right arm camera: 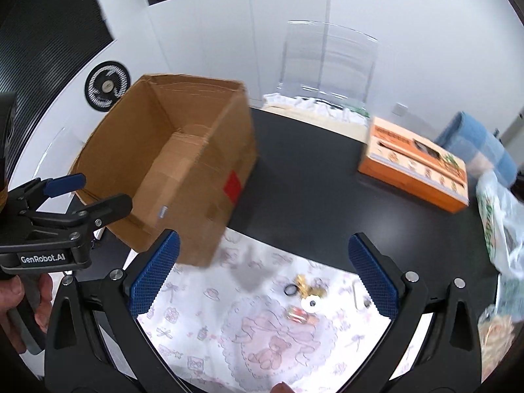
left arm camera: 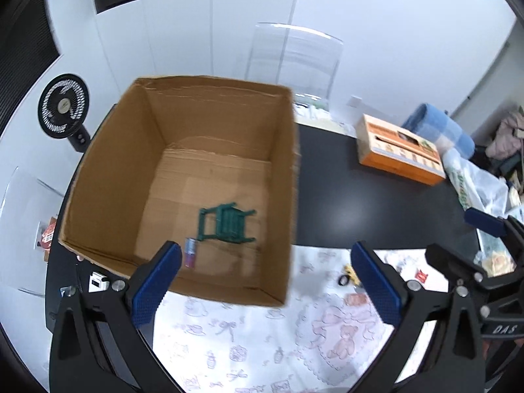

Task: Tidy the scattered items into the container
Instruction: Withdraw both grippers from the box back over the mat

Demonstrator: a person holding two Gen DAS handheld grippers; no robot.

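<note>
Taking the open brown cardboard box (left arm camera: 183, 177) as the landmark, a black round table fan (left arm camera: 64, 106) stands beyond its left wall against white cabinet doors. The box sits on a black tabletop (left arm camera: 344, 196), its near edge overlapping a white cloth printed with pink teddy bears (left arm camera: 262, 337). On the box floor lies a small green toy chair (left arm camera: 226, 224) tipped on its side, and just beside the chair's near left corner rests a small cylindrical battery-like item with a pink end (left arm camera: 190, 251). The left gripper (left arm camera: 267, 281) hangs over the near rim of the box, its blue-padded fingers (left arm camera: 157, 290) spread wide with nothing between them. Right of the box, on the cloth, a scatter of small items waits: a black rubber ring (right arm camera: 290, 290), a yellow piece (right arm camera: 303, 282) touching it, a white disc with a dark centre (right arm camera: 311, 304) and a small red-orange wrapped item (right arm camera: 299, 315). The right gripper (right arm camera: 263, 276) hovers above this part of the cloth, jaws also wide apart and empty. Farther right of the box, an orange printed carton (right arm camera: 414, 163) lies on the tabletop, with a folded blue towel (right arm camera: 478, 144) behind it and a crumpled clear plastic bag (right arm camera: 501, 216) at the table's right edge.
</note>
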